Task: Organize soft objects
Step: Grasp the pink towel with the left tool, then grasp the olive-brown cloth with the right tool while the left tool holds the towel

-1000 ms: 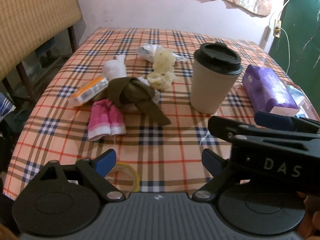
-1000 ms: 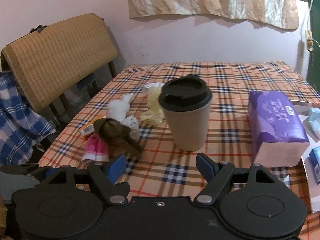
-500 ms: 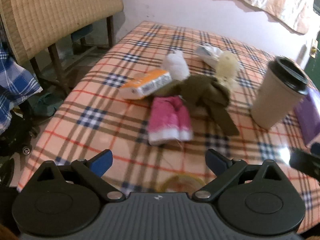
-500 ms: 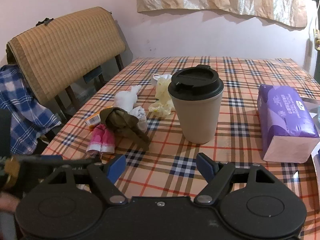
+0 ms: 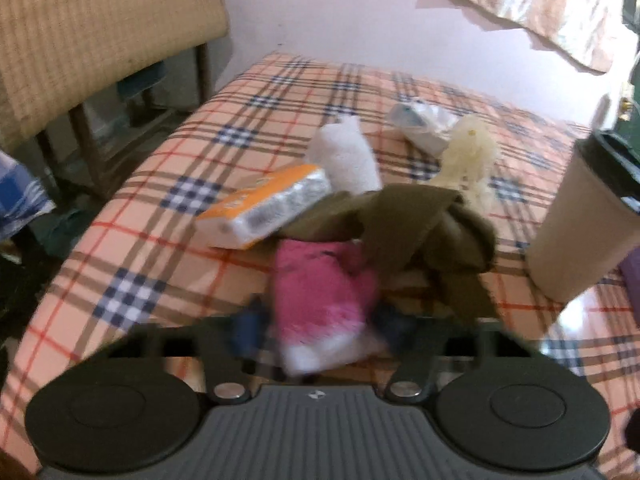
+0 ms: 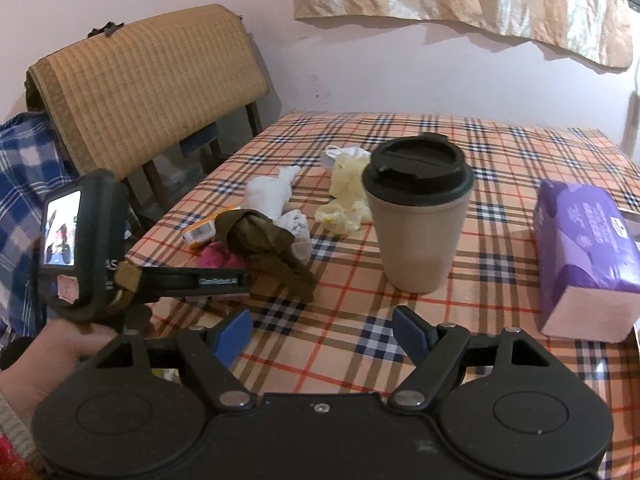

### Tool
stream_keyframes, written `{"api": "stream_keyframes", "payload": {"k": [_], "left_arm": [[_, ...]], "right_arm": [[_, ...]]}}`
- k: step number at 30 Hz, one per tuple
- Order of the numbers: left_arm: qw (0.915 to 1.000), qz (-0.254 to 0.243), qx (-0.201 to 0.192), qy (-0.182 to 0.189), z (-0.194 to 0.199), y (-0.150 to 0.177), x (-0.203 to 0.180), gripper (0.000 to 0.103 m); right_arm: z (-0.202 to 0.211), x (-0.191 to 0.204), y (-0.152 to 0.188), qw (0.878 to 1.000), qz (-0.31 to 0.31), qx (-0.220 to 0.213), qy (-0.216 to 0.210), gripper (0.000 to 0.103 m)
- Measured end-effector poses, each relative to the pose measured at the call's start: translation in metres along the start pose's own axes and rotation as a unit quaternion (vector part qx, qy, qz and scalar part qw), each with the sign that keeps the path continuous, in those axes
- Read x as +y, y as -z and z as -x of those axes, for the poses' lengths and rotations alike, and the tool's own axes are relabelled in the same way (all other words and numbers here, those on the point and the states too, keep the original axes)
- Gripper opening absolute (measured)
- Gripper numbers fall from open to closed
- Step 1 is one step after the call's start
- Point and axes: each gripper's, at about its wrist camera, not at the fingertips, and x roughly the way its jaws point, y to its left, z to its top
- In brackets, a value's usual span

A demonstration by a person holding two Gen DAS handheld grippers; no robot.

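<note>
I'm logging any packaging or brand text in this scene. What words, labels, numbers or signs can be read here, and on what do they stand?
"AS", partly hidden letters on the side of the left gripper, in the right wrist view.
Purple tissue pack: white print and a small logo, too small to read.
Orange packet: barcode-like print, too blurred to read.
Cup: no text visible.
Small logo mark on the left gripper's body: no letters.

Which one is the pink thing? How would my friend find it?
Start at the tall lidded cup in the middle of the checked table, then look left to the heap of cloths. The pink sock lies at the heap's near edge, partly under the olive cloth, with the left gripper around it. It is the only pink thing, with a white cuff.
</note>
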Motion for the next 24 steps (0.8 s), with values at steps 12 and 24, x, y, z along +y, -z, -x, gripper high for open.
{"api": "stream_keyframes", "payload": {"k": [12,24], "left_arm": [[0.9996,0.015,0.006,0.024,0.049,0.024,0.023,0.024],[0.9988,0.045,0.014,0.009,0.05,0.026,0.048,0.024]], "right_arm": [[-0.05,0.046,-0.037,0.994,0.103,-0.012,-0.045,0.091],[-0.112,0.082,-0.036,0.978,0.187,0.035,-0.082,0.091]]}}
